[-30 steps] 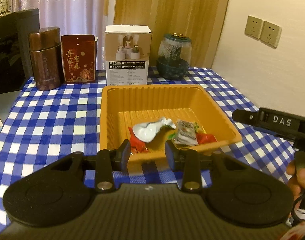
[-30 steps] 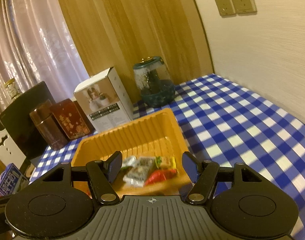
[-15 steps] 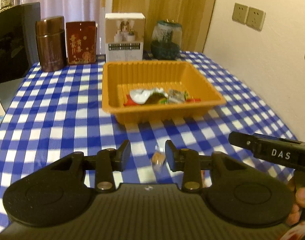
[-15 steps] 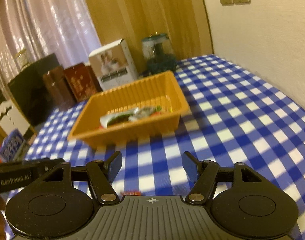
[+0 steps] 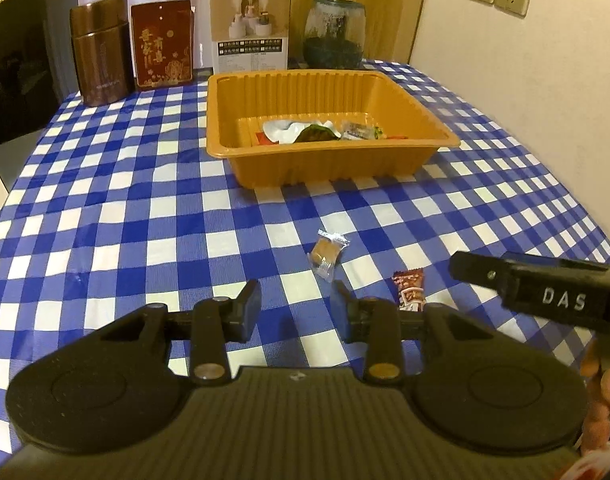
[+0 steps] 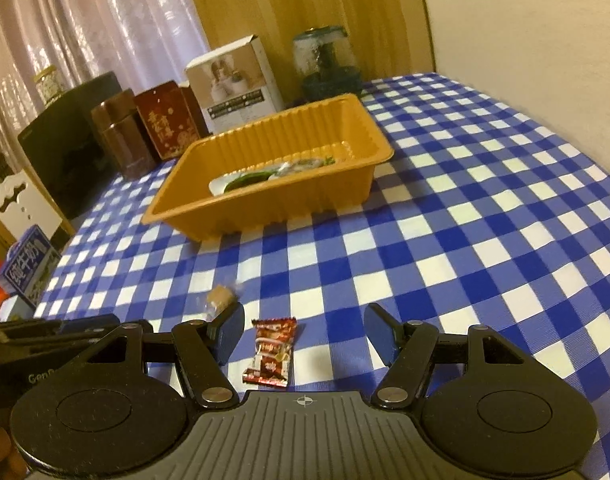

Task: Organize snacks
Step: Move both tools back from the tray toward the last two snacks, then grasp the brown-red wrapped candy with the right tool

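Left gripper (image 5: 296,308): fingers released, empty; clear-wrapped candy (image 5: 327,253) just ahead, long axis pointing away.
Right gripper (image 6: 303,336): fingers released; red snack packet (image 6: 270,352) between, lengthwise.

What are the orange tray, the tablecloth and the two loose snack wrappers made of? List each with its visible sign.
Orange tray: thin moulded plastic, judging by ribbed walls and a glossy rim.
Tablecloth: probably wipeable plastic or oilcloth; the blue check shows a faint sheen, though coated fabric is possible.
Clear wrapper: transparent film, with the tan snack visible inside.
Brown wrapper: printed glossy film or foil, with crimped ends.
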